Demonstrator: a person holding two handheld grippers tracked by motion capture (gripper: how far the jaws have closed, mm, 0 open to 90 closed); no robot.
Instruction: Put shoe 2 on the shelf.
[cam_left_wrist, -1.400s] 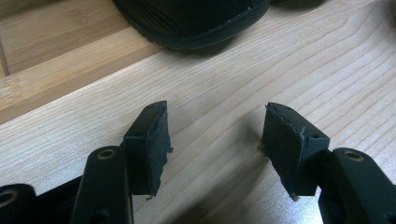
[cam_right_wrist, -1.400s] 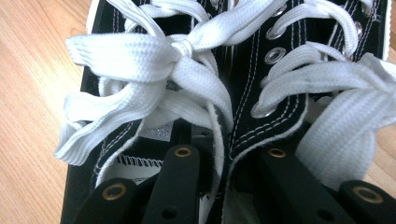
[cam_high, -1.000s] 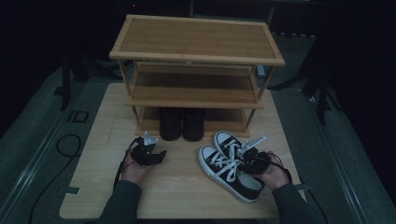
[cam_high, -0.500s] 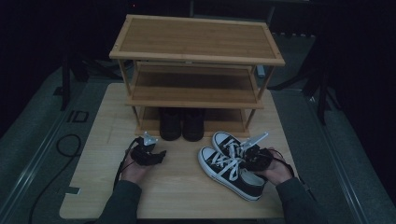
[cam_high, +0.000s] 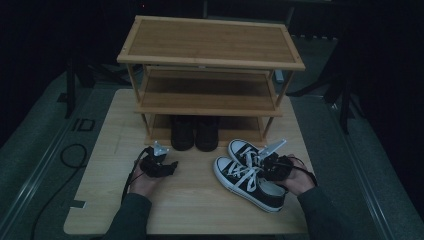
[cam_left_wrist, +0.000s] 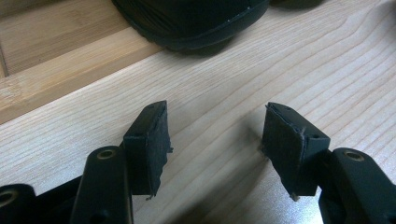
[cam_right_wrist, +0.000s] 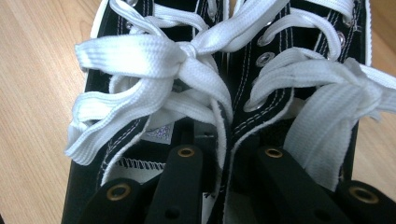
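A pair of black canvas sneakers with white laces lies on the table at the right, toes pointing away and to the left. My right gripper is shut on the sneakers' two inner collars, pinching them together; in the right gripper view its jaws sit inside the shoes behind the tied laces. My left gripper rests low over the table at the left. Its jaws are open with bare wood between them, and they point toward a black boot toe.
A three-tier bamboo shoe rack stands at the back of the wooden table. A pair of black boots sits under its lowest shelf. A cable loops on the floor at the left. Bare tabletop lies between my hands.
My right hand has shifted very slightly with the sneakers still in its grip. The left gripper has stayed where it was.
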